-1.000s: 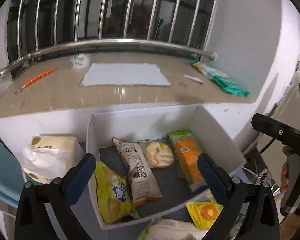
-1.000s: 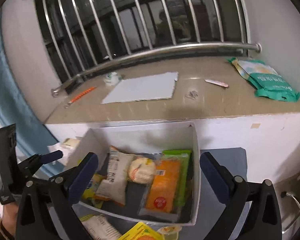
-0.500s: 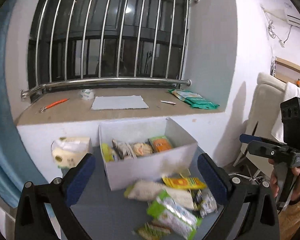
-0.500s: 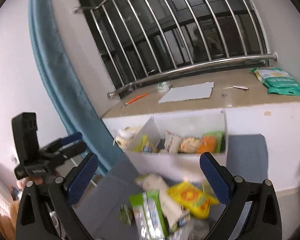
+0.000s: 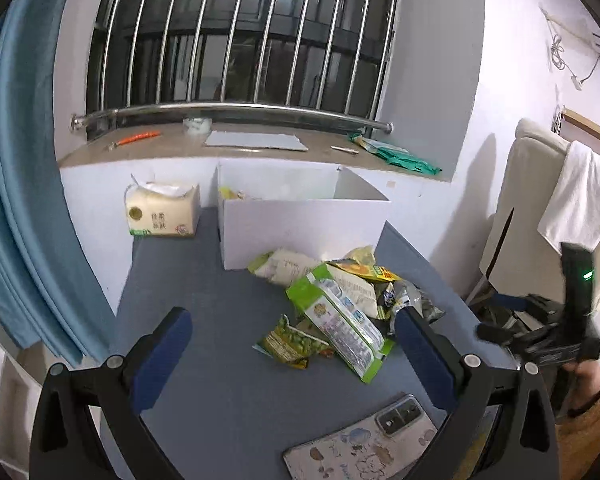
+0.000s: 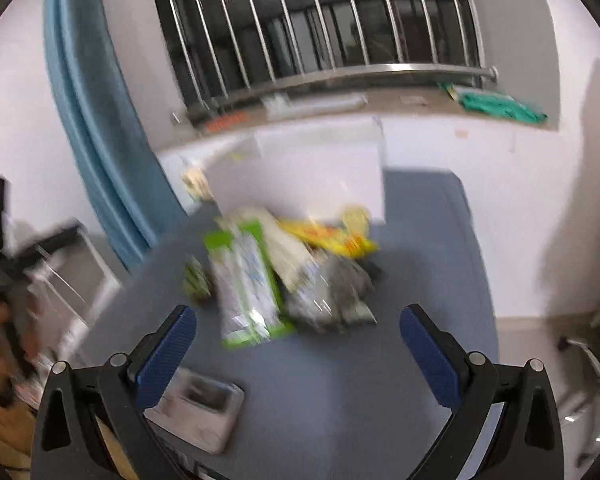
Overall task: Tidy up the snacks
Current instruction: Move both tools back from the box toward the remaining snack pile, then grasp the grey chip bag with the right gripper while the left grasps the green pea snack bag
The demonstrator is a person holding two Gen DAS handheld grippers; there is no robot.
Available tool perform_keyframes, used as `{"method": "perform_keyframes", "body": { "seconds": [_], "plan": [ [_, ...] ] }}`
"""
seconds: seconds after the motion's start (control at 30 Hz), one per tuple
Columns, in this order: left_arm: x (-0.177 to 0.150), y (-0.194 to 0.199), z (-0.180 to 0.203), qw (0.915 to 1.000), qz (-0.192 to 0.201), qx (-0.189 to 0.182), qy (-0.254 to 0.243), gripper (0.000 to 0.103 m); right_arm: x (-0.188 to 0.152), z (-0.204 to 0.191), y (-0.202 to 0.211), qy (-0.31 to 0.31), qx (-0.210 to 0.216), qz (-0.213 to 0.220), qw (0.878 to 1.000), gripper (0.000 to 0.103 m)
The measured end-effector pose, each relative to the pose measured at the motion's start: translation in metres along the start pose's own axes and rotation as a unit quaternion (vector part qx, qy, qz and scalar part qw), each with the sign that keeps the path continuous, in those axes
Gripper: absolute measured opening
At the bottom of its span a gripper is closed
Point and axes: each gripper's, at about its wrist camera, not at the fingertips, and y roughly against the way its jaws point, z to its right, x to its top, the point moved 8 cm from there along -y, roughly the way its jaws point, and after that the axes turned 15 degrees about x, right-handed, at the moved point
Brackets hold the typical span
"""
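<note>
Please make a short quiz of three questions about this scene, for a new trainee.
1. True or false: the left gripper holds a snack.
2. What lies nearest the open left gripper? A) green packet B) tissue pack C) white box
3. Fill in: the snack pile lies on the table in ____ of the white box, not inside it.

Key: 1 false, its jaws stand open with nothing between them; 2 A; 3 front.
</note>
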Motion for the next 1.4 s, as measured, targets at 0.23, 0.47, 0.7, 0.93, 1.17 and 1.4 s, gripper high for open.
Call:
{"method": "perform_keyframes", "body": {
  "seconds": [0.23, 0.47, 0.7, 0.93, 1.17, 1.4],
  "plan": [
    [-0.011, -0.004, 0.012, 0.9998, -0.015, -0.013, -0.006, 0.103, 0.002, 0.025, -0.047, -0.052, -0.007, -0.025, 0.998, 0.103],
    [-0.029, -0.011, 0.005, 0.9992, -0.04, -0.008, -0.006, 0.103, 0.01, 0.069, -0.096, -0.155, 0.035, -0.032, 0.987, 0.103],
    [-0.043, -0.026, -0.006, 0.9975, -0.07, -0.008, 0.008, 0.103, 0.005, 0.072, -0.11, -0.183, 0.086, -0.035, 0.979, 0.054],
    [-0.056, -0.057, 0.01, 0.9938, -0.104, -0.027, -0.031, 0.103, 0.001, 0.068, -0.076, -0.206, 0.112, 0.003, 0.972, 0.052],
    [-0.062, -0.114, 0.034, 0.9849, -0.132, -0.056, -0.097, 0.103, -0.004, 0.047, -0.029, -0.19, 0.113, 0.035, 0.975, 0.052],
    [-0.065, -0.155, 0.042, 0.9778, -0.152, -0.055, -0.134, 0.103, -0.016, 0.038, 0.001, -0.187, 0.101, 0.046, 0.976, 0.052]
  ]
}}
